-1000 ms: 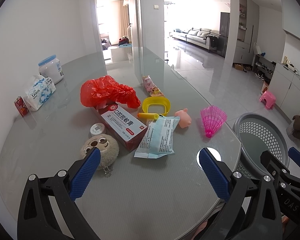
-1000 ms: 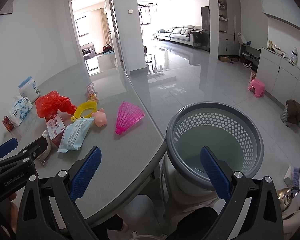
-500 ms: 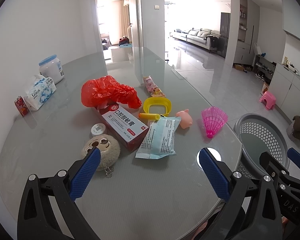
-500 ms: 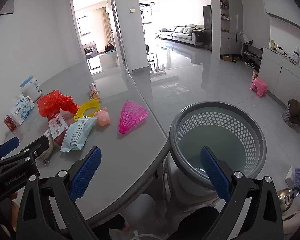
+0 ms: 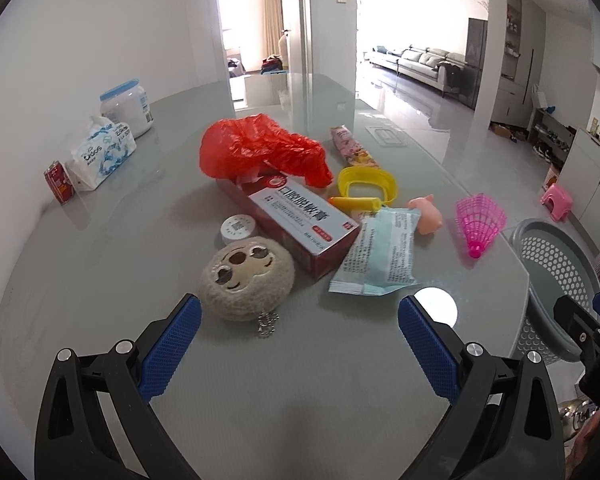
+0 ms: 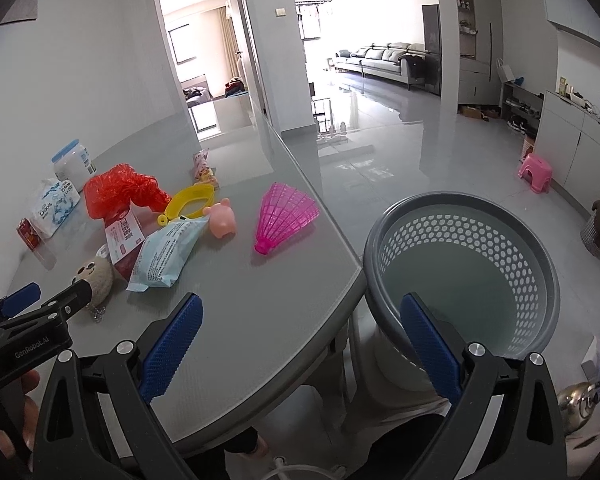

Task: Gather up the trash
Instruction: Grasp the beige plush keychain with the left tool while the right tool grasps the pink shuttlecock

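A red plastic bag (image 5: pixel 260 150), a red and white medicine box (image 5: pixel 300 220), a light blue wrapper (image 5: pixel 380 256) and a snack wrapper (image 5: pixel 350 146) lie on the grey table (image 5: pixel 100 280). A grey perforated basket (image 6: pixel 464 268) stands at the table's right edge. My left gripper (image 5: pixel 300 344) is open and empty, just short of a plush sloth keychain (image 5: pixel 246 280). My right gripper (image 6: pixel 300 344) is open and empty over the table's corner beside the basket. The left gripper also shows in the right wrist view (image 6: pixel 40 308).
A yellow ring toy (image 5: pixel 368 186), a pink pig toy (image 5: pixel 426 216), a pink shuttlecock-shaped cone (image 5: pixel 478 220) and a small white jar (image 5: pixel 238 229) share the table. A tissue pack (image 5: pixel 100 156), a white tub (image 5: pixel 126 108) and a red can (image 5: pixel 59 182) stand by the wall.
My left gripper has moved forward toward the plush and the pile. My right gripper has shifted slightly forward; both stay open.
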{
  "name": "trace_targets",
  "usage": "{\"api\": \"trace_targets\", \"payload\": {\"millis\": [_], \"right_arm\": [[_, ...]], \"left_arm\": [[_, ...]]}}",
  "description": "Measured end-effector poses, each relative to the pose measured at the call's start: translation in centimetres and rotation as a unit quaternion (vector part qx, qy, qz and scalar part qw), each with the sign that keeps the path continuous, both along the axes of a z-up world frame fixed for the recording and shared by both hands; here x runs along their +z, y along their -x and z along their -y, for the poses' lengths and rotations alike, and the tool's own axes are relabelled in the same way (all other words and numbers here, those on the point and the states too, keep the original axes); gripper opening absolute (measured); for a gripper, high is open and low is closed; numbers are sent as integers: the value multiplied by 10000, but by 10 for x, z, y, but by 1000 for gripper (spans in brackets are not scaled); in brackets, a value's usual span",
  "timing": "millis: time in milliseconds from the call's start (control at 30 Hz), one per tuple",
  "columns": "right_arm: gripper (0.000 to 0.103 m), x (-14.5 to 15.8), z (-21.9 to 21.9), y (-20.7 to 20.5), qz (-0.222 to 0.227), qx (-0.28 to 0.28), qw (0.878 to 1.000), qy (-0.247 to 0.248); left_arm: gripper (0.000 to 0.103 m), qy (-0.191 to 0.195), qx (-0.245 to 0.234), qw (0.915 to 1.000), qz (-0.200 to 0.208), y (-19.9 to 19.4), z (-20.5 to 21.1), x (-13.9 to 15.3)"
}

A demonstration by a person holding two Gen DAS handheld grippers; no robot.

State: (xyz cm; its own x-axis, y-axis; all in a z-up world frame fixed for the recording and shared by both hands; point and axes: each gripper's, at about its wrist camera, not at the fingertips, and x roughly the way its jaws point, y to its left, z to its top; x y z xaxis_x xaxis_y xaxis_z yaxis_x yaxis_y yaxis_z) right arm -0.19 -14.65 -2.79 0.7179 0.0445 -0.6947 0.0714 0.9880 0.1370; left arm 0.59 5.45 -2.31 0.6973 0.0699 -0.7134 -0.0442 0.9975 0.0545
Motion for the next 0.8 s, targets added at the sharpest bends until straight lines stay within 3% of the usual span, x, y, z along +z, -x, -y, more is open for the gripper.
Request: {"api": "trace_targets", "payload": {"millis": [367, 800], "right_arm": [[95, -15, -15, -28, -65, 225, 9997, -107], [95, -29, -21, -57, -205, 181, 9996, -56]], "left_arm": [[97, 166, 432, 9987, -212, -19, -50, -27], [96, 340, 379, 9977, -437, -54, -55, -41]]}}
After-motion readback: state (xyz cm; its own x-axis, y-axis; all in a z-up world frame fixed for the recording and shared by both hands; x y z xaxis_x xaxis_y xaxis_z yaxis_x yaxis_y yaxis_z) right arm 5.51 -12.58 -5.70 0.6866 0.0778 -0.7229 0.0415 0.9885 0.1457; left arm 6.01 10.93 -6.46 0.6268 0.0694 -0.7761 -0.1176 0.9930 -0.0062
